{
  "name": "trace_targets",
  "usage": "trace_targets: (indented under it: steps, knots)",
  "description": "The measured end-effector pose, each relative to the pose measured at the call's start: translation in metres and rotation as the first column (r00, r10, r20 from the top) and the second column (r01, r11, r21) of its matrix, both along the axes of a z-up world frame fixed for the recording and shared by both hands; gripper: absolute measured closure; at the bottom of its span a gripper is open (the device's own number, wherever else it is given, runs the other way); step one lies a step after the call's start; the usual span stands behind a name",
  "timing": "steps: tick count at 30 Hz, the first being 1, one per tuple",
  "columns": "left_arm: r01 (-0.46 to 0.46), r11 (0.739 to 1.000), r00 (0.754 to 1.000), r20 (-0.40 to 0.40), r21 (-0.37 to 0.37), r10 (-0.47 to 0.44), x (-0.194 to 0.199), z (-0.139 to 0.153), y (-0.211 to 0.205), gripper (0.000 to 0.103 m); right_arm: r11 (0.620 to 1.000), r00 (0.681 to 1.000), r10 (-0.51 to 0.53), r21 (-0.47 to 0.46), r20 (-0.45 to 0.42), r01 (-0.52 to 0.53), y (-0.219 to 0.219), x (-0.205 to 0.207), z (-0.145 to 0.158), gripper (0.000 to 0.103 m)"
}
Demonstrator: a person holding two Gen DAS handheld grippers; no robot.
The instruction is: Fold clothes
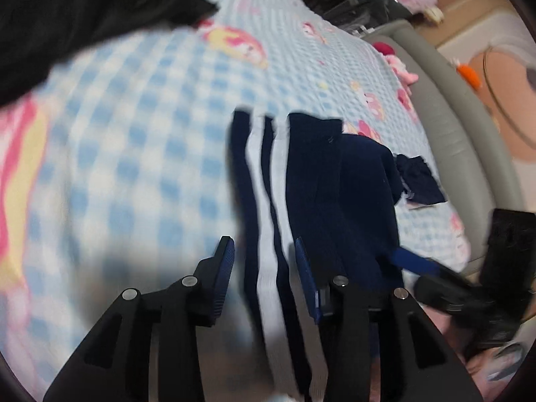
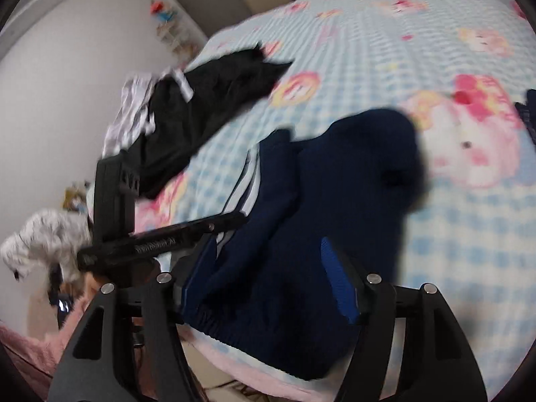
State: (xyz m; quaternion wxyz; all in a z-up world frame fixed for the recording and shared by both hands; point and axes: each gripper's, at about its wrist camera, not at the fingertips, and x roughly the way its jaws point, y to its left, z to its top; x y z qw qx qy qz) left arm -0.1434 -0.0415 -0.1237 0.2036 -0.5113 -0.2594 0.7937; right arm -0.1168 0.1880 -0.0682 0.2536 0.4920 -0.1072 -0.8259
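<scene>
Our left tongs (image 1: 264, 254) sit with the two blue-padded fingers well apart, and the white-striped edge of the navy blue knit garment (image 1: 338, 201) runs right through the gap between them. Neither pad looks pressed onto the cloth from here, so we'd call them open and not gripping.

Our right tongs (image 2: 264, 274) are harder to read. The navy garment (image 2: 328, 207) is bunched up over the gap, and only the right blue pad (image 2: 338, 278) shows; the other finger is buried under the fabric. The linkages are spread wide, but we honestly can't tell if anything is pinched in there.

The garment lies crumpled on the bed with the blue-and-white checked cartoon-print sheet (image 1: 134, 167), close to the near edge of the bed, its white stripes towards the left tongs' side. In the right wrist view the left tongs (image 2: 231, 222) reach in to the striped edge.

Further out, a black garment (image 2: 207, 107) with a white drawstring is spread towards the far left side of the bed, with a pale lilac cloth (image 2: 129, 110) just beside it at that edge. A small dark blue scrap of cloth (image 1: 420, 181) lies by the bed's right edge, next to the grey padded bed frame (image 1: 469, 140).
</scene>
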Motion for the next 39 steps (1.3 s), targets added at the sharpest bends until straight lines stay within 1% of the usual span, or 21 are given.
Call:
trace_targets:
  steps: [1, 2, 5, 7, 9, 12, 13, 14, 15, 20, 22, 23, 24, 25, 26, 28, 30, 33, 36, 38, 39]
  knots:
    - [0.011, 1.0, 1.0, -0.009, -0.003, -0.011, 0.003, 0.002, 0.001, 0.07, 1.0, 1.0, -0.012, 0.023, 0.017, 0.012, -0.004, -0.002, -0.007, 0.037]
    - [0.025, 0.999, 0.999, -0.036, -0.027, -0.026, 0.006, 0.008, 0.005, 0.085, 0.999, 0.999, -0.032, 0.019, 0.035, 0.031, -0.004, -0.003, -0.012, 0.037]
    - [0.056, 0.996, 0.991, -0.116, -0.07, -0.064, 0.008, 0.033, 0.018, 0.092, 0.994, 0.993, -0.105, -0.008, 0.047, 0.105, 0.013, -0.001, -0.013, 0.037]
    - [0.11, 0.993, 0.981, -0.156, -0.039, -0.115, 0.003, 0.051, 0.032, 0.092, 0.991, 0.99, -0.135, -0.01, 0.032, 0.135, 0.029, 0.004, -0.008, 0.037]
    - [0.155, 0.987, 0.971, -0.175, -0.05, -0.161, -0.002, 0.06, 0.045, 0.092, 0.988, 0.99, -0.128, -0.084, 0.056, 0.132, 0.044, 0.007, -0.006, 0.036]
    - [0.094, 0.995, 0.987, -0.13, -0.035, -0.097, 0.002, 0.049, 0.028, 0.089, 0.977, 0.992, -0.088, -0.184, 0.09, 0.104, 0.05, 0.008, -0.007, 0.036]
    - [0.073, 0.997, 0.99, -0.115, -0.031, -0.076, 0.004, 0.045, 0.022, 0.084, 0.974, 0.993, -0.07, -0.209, 0.097, 0.089, 0.048, 0.007, -0.007, 0.036]
    - [0.052, 0.998, 0.994, -0.099, -0.026, -0.055, 0.005, 0.042, 0.016, 0.078, 0.975, 0.994, -0.049, -0.211, 0.094, 0.068, 0.042, 0.007, -0.008, 0.036]
    - [0.031, 0.999, 0.996, -0.084, -0.023, -0.033, 0.007, 0.038, 0.01, 0.077, 0.98, 0.996, -0.023, -0.194, 0.089, 0.04, 0.03, 0.006, -0.009, 0.036]
    - [-0.042, 0.999, 0.999, -0.025, 0.014, 0.042, 0.016, 0.02, -0.016, 0.076, 0.977, 0.982, 0.126, -0.188, 0.14, -0.099, -0.028, -0.008, -0.029, 0.035]
    - [-0.059, 0.998, 0.998, -0.014, 0.03, 0.06, 0.016, 0.015, -0.023, 0.073, 0.98, 0.977, 0.154, -0.152, 0.147, -0.131, -0.046, -0.014, -0.041, 0.035]
    - [-0.059, 0.998, 0.998, -0.015, 0.026, 0.06, 0.016, 0.015, -0.024, 0.073, 0.985, 0.979, 0.147, -0.112, 0.144, -0.131, -0.051, -0.013, -0.046, 0.061]
    - [-0.059, 0.998, 0.998, -0.016, 0.022, 0.06, 0.016, 0.015, -0.025, 0.073, 0.99, 0.981, 0.13, -0.074, 0.141, -0.121, -0.052, -0.012, -0.049, 0.078]
    - [-0.058, 0.998, 0.998, -0.02, 0.021, 0.058, 0.016, 0.016, -0.027, 0.071, 0.993, 0.986, 0.107, -0.066, 0.127, -0.1, -0.049, -0.011, -0.046, 0.089]
    - [-0.052, 0.998, 0.998, -0.031, 0.023, 0.052, 0.017, 0.018, -0.026, 0.067, 0.994, 0.992, 0.083, -0.076, 0.098, -0.076, -0.041, -0.007, -0.038, 0.096]
    - [-0.027, 0.999, 0.998, -0.048, 0.029, 0.029, 0.017, 0.02, -0.018, 0.061, 0.994, 0.999, 0.037, -0.101, 0.033, -0.033, -0.023, 0.002, -0.017, 0.097]
    - [-0.003, 0.999, 0.998, -0.066, 0.034, 0.005, 0.017, 0.022, -0.01, 0.06, 0.993, 0.999, -0.019, -0.119, -0.038, 0.015, 0.006, 0.016, 0.007, 0.097]
    - [0.009, 1.0, 0.999, -0.045, 0.03, -0.008, 0.011, 0.015, 0.001, 0.06, 0.979, 0.98, -0.171, -0.125, -0.096, 0.159, 0.071, 0.041, 0.029, 0.097]
    - [-0.007, 1.0, 1.0, -0.002, 0.026, 0.007, 0.006, 0.003, 0.009, 0.058, 0.928, 0.924, -0.372, -0.065, -0.087, 0.367, 0.141, 0.06, 0.022, 0.097]
    - [-0.006, 1.0, 1.0, -0.001, -0.003, 0.006, 0.006, 0.001, 0.016, 0.053, 0.856, 0.856, -0.514, 0.026, -0.05, 0.516, 0.183, 0.069, 0.008, 0.097]
    - [0.003, 1.0, 1.0, 0.001, -0.015, -0.003, 0.007, 0.0, 0.019, 0.052, 0.828, 0.829, -0.559, 0.039, -0.032, 0.56, 0.198, 0.073, 0.003, 0.096]
